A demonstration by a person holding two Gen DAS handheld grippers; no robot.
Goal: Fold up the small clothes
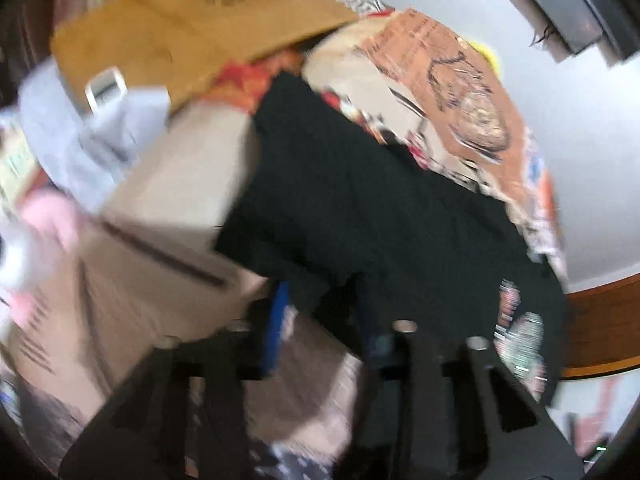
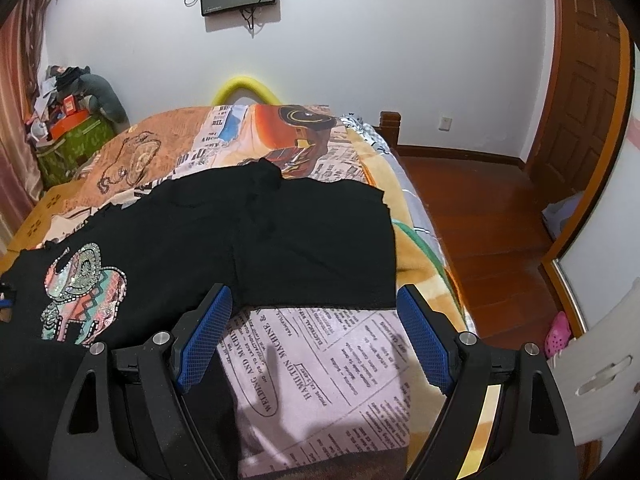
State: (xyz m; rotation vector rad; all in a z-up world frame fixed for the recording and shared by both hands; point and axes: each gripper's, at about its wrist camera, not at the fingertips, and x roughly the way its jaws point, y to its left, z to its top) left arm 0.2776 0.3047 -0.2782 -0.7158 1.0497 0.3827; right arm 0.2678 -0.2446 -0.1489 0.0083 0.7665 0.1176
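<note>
A black top (image 2: 256, 232) with a sequinned elephant patch (image 2: 80, 292) lies spread on the newspaper-print bedspread (image 2: 320, 364). My right gripper (image 2: 314, 304) is open, its blue pads (image 2: 208, 332) straddling the garment's near hem just above the bedspread, holding nothing. In the blurred left wrist view the same black top (image 1: 360, 208) fills the middle, its patch (image 1: 520, 344) at the right. My left gripper (image 1: 324, 300) sits at the garment's edge; its blue pad (image 1: 276, 328) shows, and cloth lies between the fingers, but blur hides whether they are shut.
A cardboard box (image 1: 160, 200) and a wooden board (image 1: 180, 36) lie left of the garment, with grey cloth (image 1: 80, 144). The bed's right edge (image 2: 424, 216) drops to a wooden floor (image 2: 492, 232). A cluttered green bin (image 2: 68, 140) stands at the far left.
</note>
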